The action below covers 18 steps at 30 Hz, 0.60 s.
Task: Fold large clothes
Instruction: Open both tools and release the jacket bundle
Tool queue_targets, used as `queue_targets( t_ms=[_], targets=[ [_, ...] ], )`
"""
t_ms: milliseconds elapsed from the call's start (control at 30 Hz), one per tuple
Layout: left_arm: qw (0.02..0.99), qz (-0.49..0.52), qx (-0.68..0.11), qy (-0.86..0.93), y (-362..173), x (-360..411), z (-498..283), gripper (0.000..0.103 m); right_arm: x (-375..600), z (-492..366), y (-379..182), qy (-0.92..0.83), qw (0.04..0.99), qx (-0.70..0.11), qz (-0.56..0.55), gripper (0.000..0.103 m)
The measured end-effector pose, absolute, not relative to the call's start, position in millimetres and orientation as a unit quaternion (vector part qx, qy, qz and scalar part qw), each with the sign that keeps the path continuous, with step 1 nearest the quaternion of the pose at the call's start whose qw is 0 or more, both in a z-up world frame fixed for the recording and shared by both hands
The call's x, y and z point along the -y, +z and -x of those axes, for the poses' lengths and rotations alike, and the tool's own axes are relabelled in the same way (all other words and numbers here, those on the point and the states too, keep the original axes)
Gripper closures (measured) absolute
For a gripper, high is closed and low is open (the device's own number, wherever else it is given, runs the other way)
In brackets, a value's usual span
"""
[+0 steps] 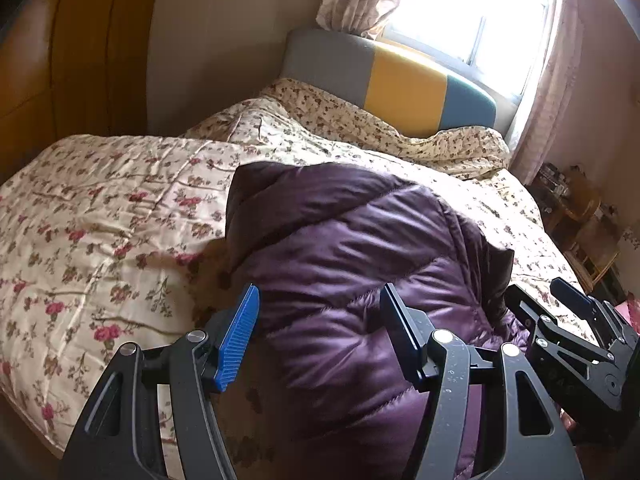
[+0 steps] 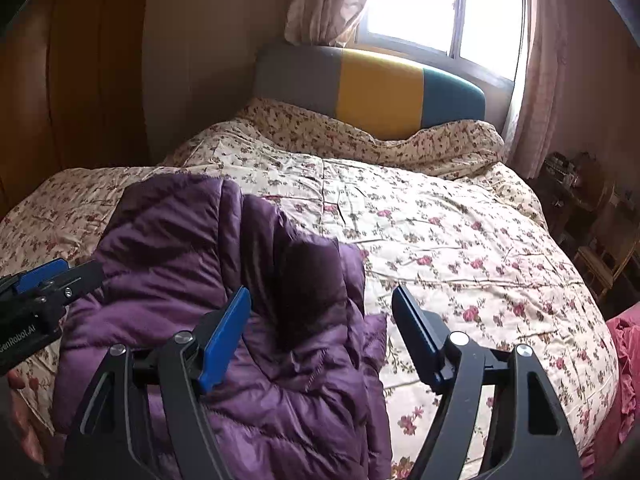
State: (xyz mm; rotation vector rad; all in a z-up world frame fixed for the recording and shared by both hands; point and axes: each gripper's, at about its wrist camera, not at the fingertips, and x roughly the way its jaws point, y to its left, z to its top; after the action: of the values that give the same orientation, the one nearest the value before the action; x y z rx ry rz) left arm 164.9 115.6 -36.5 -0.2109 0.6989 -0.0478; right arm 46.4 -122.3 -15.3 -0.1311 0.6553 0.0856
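A purple quilted down jacket (image 1: 340,232) (image 2: 180,240) lies folded in a thick bundle on the bed. In the left wrist view my left gripper (image 1: 320,296) hovers over its near part, jaws wide apart, and no fabric is pinched between the blue pads. It shows again at the left edge of the right wrist view as the left gripper (image 2: 80,270). My right gripper (image 2: 320,294) is open above the jacket's right edge, where a dark lining fold shows, with nothing gripped. From the left wrist view the right gripper (image 1: 538,288) sits just right of the jacket.
A floral quilt (image 1: 100,208) (image 2: 460,248) covers the bed. A grey, yellow and teal headboard (image 1: 404,84) stands under a bright window. A wooden wardrobe (image 1: 60,60) is at the left, a cluttered wooden stand (image 1: 572,200) at the right, and pink fabric (image 2: 624,344) at the near right.
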Motion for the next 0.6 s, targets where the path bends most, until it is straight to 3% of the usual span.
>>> queue_targets(
  t_ms=[200, 600],
  targets=[
    [0.935, 0.095, -0.341, -0.027, -33, -112, -175, 0.041, 119, -57, -11, 0.039, 0.943, -0.322, 0.074, 0.047],
    [0.927, 0.100, -0.360, -0.033, -36, -114, -207, 0.041, 114, -91, -24, 0.026, 0.927, -0.361, 0.096, 0.056]
  ],
)
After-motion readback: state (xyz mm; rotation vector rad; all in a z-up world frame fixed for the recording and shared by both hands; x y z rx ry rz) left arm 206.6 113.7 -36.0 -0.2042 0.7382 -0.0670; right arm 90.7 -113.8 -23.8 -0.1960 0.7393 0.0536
